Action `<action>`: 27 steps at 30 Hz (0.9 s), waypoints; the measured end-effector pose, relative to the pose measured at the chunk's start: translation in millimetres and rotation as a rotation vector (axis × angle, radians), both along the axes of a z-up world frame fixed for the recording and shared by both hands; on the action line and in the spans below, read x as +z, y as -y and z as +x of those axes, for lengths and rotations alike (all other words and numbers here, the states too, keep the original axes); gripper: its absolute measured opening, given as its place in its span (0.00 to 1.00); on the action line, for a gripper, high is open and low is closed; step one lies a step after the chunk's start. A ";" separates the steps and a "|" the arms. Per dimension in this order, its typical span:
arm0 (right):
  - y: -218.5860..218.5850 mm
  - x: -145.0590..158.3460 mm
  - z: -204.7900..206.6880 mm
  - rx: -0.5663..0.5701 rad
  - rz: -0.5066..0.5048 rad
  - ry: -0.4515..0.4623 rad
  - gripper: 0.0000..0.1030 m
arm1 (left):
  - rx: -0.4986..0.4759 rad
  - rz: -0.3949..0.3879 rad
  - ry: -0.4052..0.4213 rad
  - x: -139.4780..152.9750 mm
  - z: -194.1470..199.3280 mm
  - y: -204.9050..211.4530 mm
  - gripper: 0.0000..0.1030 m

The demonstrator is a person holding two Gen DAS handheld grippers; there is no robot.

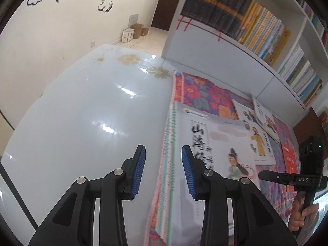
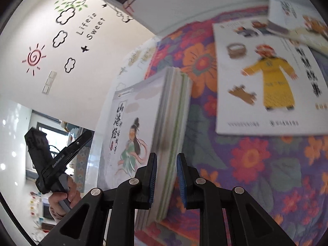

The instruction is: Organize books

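Note:
A stack of thin books [image 1: 207, 143] with a white cover showing a figure in green lies on the floral cloth [image 1: 205, 91]. My left gripper [image 1: 163, 171] is open, its jaws on either side of the stack's left edge. In the right wrist view my right gripper [image 2: 166, 177] is shut on the right edge of the same stack [image 2: 168, 119]. A book with a yellow-robed figure [image 2: 266, 78] lies beyond it, and another book [image 2: 297, 18] overlaps its far corner. The right gripper also shows in the left wrist view [image 1: 261, 175].
A white glossy table [image 1: 92, 112] extends left of the cloth. A white bookshelf [image 1: 256, 30] full of upright books stands behind the table. Cardboard boxes [image 1: 134, 31] sit on the floor by the far wall. The left gripper's handle and the hand on it show in the right wrist view [image 2: 55, 164].

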State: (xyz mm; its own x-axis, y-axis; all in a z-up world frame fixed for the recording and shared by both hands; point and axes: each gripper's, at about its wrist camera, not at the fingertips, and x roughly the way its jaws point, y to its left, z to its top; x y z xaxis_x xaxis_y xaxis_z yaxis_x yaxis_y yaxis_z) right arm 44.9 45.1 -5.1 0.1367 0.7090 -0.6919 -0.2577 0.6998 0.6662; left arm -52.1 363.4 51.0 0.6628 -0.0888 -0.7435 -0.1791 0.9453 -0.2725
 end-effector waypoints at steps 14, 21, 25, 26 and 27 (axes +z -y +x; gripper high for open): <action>133.6 6.1 -28.9 -0.158 -0.040 -0.020 0.20 | -0.187 -0.002 0.076 36.3 5.7 119.9 0.34; 221.2 13.9 -30.9 -0.294 -0.050 -0.021 0.32 | -0.361 -0.063 -0.010 7.1 39.7 232.9 0.34; 275.0 20.0 -35.8 -0.370 -0.060 0.012 0.33 | -0.462 -0.063 -0.060 -6.8 54.0 301.9 0.34; 288.6 21.1 -36.6 -0.392 -0.071 0.025 0.33 | -0.480 -0.060 -0.070 -9.6 56.5 316.0 0.34; 304.2 21.6 -38.1 -0.421 -0.078 0.037 0.33 | -0.503 -0.057 -0.084 -14.0 60.9 334.9 0.34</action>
State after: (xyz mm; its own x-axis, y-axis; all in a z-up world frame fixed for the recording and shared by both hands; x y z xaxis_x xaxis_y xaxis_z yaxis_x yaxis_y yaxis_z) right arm 6.8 -259.1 16.5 0.4283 0.5315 -0.7307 0.0387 0.7972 0.6025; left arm 8.8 28.5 37.0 0.4654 -0.4233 -0.7773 0.2707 0.9042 -0.3302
